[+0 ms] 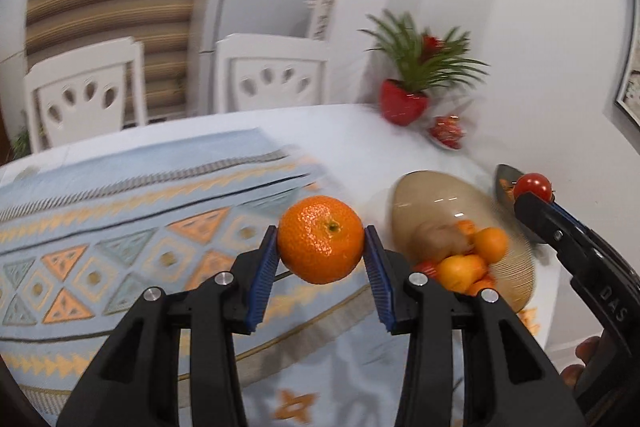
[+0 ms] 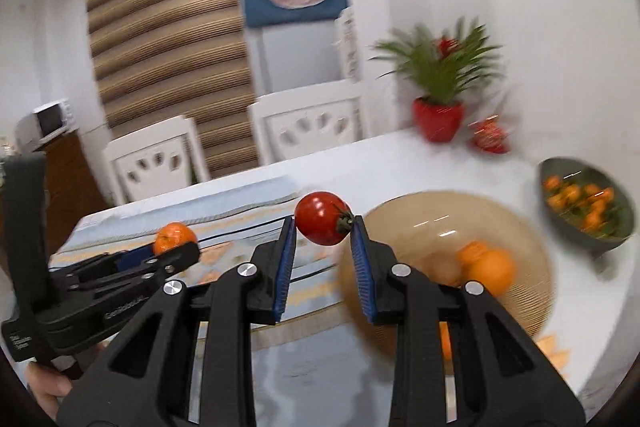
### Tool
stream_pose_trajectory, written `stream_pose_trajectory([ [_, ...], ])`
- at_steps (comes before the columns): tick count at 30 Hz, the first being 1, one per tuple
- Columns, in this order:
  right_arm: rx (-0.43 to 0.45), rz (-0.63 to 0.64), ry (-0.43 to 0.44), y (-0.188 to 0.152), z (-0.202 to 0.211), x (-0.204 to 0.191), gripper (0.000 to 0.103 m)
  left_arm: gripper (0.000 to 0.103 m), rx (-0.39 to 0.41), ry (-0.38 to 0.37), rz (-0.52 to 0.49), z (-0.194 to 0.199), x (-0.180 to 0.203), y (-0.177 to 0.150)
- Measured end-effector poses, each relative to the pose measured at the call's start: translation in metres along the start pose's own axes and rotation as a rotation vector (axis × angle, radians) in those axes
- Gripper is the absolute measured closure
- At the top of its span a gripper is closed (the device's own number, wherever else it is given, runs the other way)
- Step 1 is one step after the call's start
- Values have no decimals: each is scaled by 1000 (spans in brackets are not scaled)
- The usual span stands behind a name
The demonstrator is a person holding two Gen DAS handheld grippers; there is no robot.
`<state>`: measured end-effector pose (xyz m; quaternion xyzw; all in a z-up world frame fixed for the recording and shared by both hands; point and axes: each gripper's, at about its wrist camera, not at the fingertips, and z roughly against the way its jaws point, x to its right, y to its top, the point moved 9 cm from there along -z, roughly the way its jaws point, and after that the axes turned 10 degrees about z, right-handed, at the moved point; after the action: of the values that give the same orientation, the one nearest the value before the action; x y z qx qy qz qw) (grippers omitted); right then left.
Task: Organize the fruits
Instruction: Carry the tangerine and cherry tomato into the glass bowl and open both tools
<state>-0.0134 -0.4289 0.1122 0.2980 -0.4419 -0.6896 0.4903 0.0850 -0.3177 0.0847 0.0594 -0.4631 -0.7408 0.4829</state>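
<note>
Above table: left gripper (image 1: pixel 320 241) clamps mandarin (image 1: pixel 321 239); right gripper (image 2: pixel 323 223) clamps tomato (image 2: pixel 322 218).

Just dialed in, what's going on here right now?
A person is sorting fruit with two handheld grippers. The left gripper is shut on a mandarin, and the right gripper is shut on a tomato, both lifted above the table. The tan bowl holds several orange fruits; a dark bowl sits farther right.
</note>
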Motion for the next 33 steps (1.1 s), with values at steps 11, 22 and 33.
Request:
stream_pose_trajectory([
  [11, -217, -111, -99, -19, -57, 119, 74, 62, -65, -38, -170, -59, 111, -14],
  [22, -395, -215, 27, -53, -125, 152, 74, 62, -179, -19, -202, -121, 110, -50],
  [33, -448, -232, 17, -60, -146, 162, 45, 41, -221, -23, -197, -136, 108, -53],
])
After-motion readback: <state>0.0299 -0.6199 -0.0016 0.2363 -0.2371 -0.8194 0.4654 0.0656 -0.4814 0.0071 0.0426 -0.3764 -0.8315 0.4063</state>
